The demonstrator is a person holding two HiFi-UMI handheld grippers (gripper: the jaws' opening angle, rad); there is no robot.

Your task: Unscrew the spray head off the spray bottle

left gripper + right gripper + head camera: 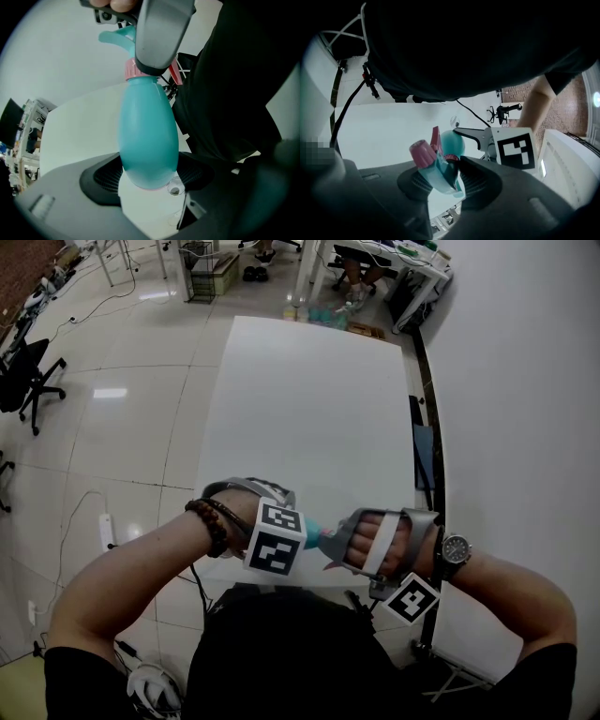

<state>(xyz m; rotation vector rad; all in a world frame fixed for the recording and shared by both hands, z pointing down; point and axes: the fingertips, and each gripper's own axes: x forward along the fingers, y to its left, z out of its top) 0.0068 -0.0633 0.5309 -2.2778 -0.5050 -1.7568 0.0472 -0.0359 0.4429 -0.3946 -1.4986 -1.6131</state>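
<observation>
Blocking most of the spray bottle in the head view, the marker cube and the right hand leave only a small teal sliver showing between them. The left hand sits behind that cube. The right gripper's grey jaw covers much of the spray head in the left gripper view, and how far the thread is turned cannot be made out.

The bottle is held in the air over the near edge of the white table, close in front of the person's dark shirt. Its long axis runs crosswise, base toward the person's left and neck toward the right. It lies along the left gripper's jaws, rounded base nearest that camera, with the pink collar at the far end. In the right gripper view the pink nozzle points up and to the left.

The left gripper has its jaws spread wide and clamped on the bottle's body near the base. The right gripper has its jaws pressed on the spray head.

Both forearms angle inward so that the two grippers meet nose to nose. The left wrist wears a bead bracelet and the right a watch.
</observation>
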